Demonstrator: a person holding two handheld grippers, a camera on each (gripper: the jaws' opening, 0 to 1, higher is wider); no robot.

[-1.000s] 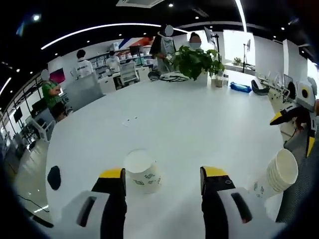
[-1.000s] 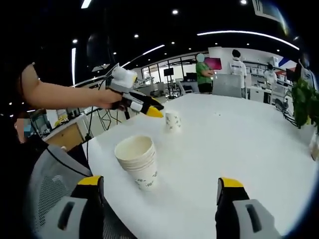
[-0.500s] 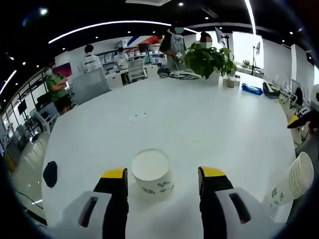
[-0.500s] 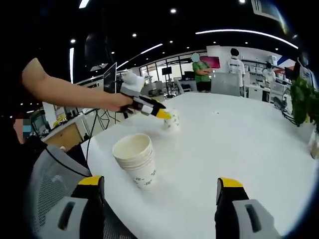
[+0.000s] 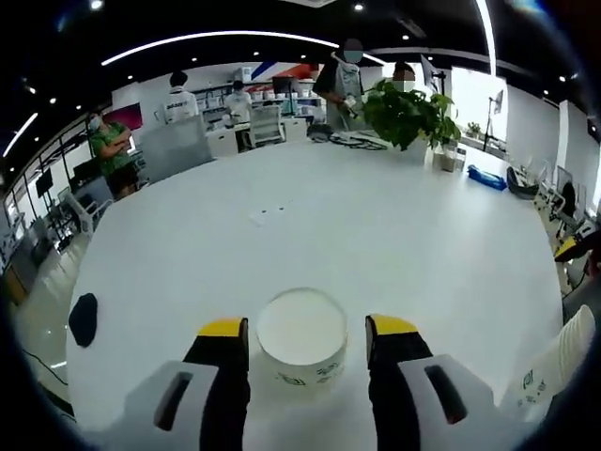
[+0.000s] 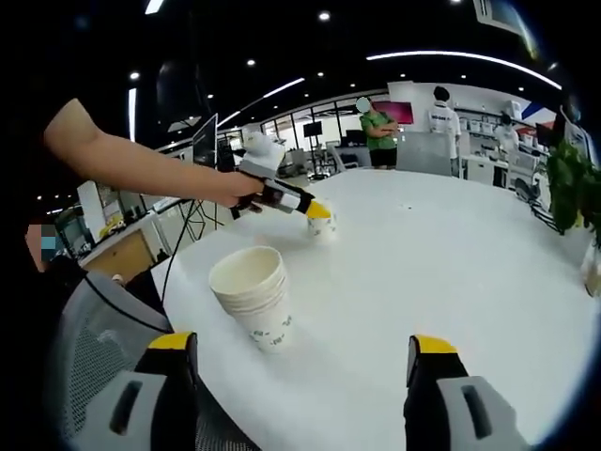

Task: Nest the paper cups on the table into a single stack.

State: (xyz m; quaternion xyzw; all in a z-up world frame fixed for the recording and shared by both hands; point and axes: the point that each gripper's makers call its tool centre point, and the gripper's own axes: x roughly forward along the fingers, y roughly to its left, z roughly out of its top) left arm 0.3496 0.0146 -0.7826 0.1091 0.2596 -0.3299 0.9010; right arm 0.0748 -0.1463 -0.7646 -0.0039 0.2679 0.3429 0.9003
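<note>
A single white paper cup (image 5: 302, 338) stands upright on the round white table (image 5: 310, 235), right between the yellow-tipped jaws of my left gripper (image 5: 307, 327). That gripper is open, with a narrow gap on each side of the cup. A stack of nested cups (image 5: 554, 362) shows tilted at the right edge. In the right gripper view the same stack (image 6: 252, 296) stands upright near the table's edge. Behind it, a hand holds the left gripper (image 6: 315, 212) around the single cup (image 6: 324, 227). My right gripper (image 6: 300, 348) is open, short of the stack, holding nothing.
A potted plant (image 5: 404, 113) and a blue item (image 5: 488, 176) sit at the far side. A dark object (image 5: 83, 318) lies by the left rim. Small scraps (image 5: 268, 214) lie mid-table. A mesh chair (image 6: 94, 366) stands by the near edge; people stand beyond.
My left gripper has moved forward, so the single cup now sits between its jaws instead of ahead of them. The right gripper and the stack have hardly moved.
</note>
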